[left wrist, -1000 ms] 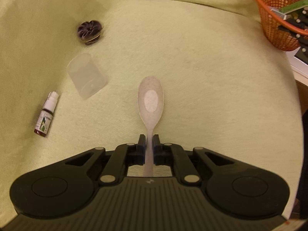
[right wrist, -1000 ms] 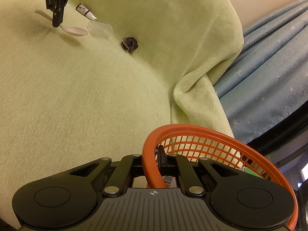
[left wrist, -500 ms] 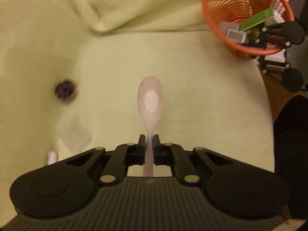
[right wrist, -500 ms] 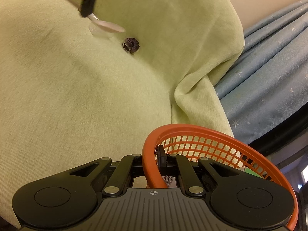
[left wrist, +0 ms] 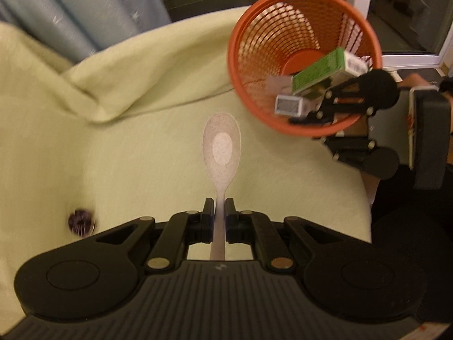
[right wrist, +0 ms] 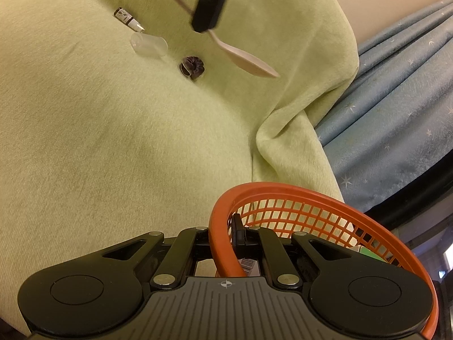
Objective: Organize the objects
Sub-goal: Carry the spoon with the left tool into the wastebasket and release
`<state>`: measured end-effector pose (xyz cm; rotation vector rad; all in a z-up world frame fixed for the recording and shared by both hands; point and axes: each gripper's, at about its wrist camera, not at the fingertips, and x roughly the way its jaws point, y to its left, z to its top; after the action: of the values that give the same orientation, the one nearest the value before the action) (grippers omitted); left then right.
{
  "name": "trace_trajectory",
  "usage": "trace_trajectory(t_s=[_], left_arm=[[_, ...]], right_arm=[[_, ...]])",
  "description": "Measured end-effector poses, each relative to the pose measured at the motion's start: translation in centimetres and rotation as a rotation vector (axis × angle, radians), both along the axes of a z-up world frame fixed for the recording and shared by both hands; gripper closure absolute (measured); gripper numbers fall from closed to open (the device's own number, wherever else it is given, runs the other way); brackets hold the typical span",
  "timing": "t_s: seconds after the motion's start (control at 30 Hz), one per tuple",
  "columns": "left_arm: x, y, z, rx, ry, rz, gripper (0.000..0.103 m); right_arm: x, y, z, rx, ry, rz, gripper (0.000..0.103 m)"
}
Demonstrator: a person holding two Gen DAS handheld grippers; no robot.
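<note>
My left gripper (left wrist: 218,208) is shut on the handle of a pale speckled spoon (left wrist: 221,147), bowl pointing away, held above the light green blanket (left wrist: 141,155). In the right wrist view the same spoon (right wrist: 246,59) hangs in the air under the left gripper (right wrist: 202,29). My right gripper (right wrist: 226,228) is shut on the rim of an orange mesh basket (right wrist: 297,195). The left wrist view shows that basket (left wrist: 297,28) tilted toward me, holding a green box (left wrist: 322,70) and a small grey box (left wrist: 288,105), with the right gripper (left wrist: 300,120) at its rim.
A dark purple scrunchie (right wrist: 192,67), a clear plastic cup (right wrist: 148,44) lying on its side and a small brown dropper bottle (right wrist: 127,18) lie on the blanket. The scrunchie (left wrist: 80,222) shows blurred at lower left. Blue curtains (right wrist: 396,90) hang beyond the blanket's folded edge.
My left gripper has lifted the spoon off the blanket and carried it toward the basket, which now fills the upper right of its view. The right gripper and basket have stayed still.
</note>
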<state>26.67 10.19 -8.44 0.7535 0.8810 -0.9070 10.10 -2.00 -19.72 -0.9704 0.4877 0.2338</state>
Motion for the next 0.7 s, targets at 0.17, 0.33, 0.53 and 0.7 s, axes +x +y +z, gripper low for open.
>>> trace_trajectory(t_s=[0.17, 0.33, 0.53, 0.7], left_arm=[[-0.2, -2.7, 0.8, -0.018, 0.001, -0.053, 0.099], [-0.2, -5.6, 1.6, -0.032, -0.002, -0.108, 0.099], [-0.1, -9.0, 2.0, -0.029, -0.008, -0.164, 0.099], [-0.1, -11.5, 1.0, 0.007, -0.006, -0.209, 0.099]], right_arm=[[0.0, 0.0, 0.1, 0.000, 0.000, 0.000, 0.101], [0.0, 0.1, 0.2, 0.004, -0.001, -0.001, 0.101], [0.1, 0.1, 0.3, 0.009, -0.004, 0.000, 0.101], [0.0, 0.1, 0.2, 0.015, -0.008, 0.001, 0.101]])
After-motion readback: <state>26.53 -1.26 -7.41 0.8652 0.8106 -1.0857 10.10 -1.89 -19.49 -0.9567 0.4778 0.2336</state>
